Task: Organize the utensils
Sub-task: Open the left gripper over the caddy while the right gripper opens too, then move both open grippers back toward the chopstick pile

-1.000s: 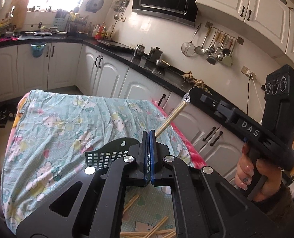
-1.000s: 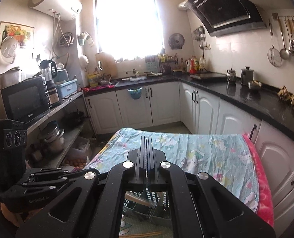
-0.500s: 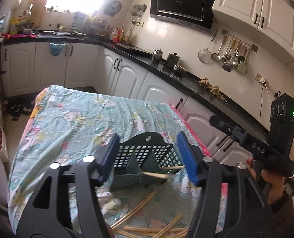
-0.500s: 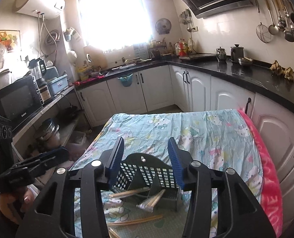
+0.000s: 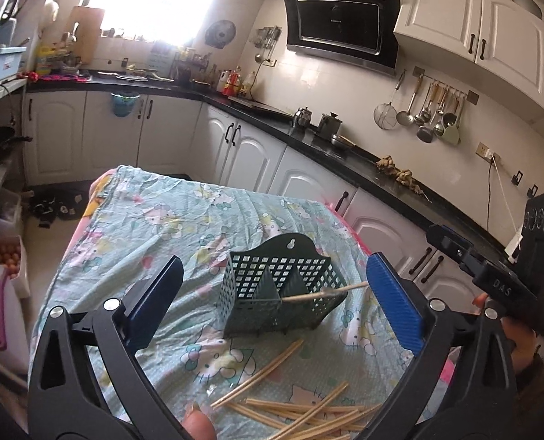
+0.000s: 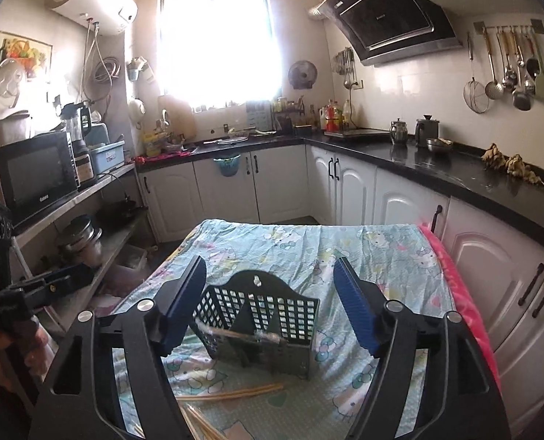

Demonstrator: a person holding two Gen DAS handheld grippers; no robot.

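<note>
A dark green mesh utensil basket (image 5: 279, 289) (image 6: 264, 319) stands on the patterned cloth of the table (image 5: 154, 220) (image 6: 382, 253). A wooden chopstick (image 5: 323, 291) (image 6: 235, 333) lies across its rim, sticking out to one side. Several loose chopsticks (image 5: 301, 410) (image 6: 231, 392) lie on the cloth in front of the basket. My left gripper (image 5: 272, 297) hangs over them with its blue jaws still opening and nothing between them. My right gripper (image 6: 268, 308) is also opening, its jaws framing the basket from above without touching it.
White cabinets and a black counter (image 5: 345, 146) run along the table's right side. A shelf with a microwave (image 6: 37, 172) and pots stands on the left. The other hand-held gripper (image 5: 510, 275) (image 6: 18, 293) shows at each view's edge.
Both grippers went from shut to wide open. The chopstick that stuck up from the left gripper now lies across the basket. Both views pulled back, showing more of the basket and loose chopsticks.
</note>
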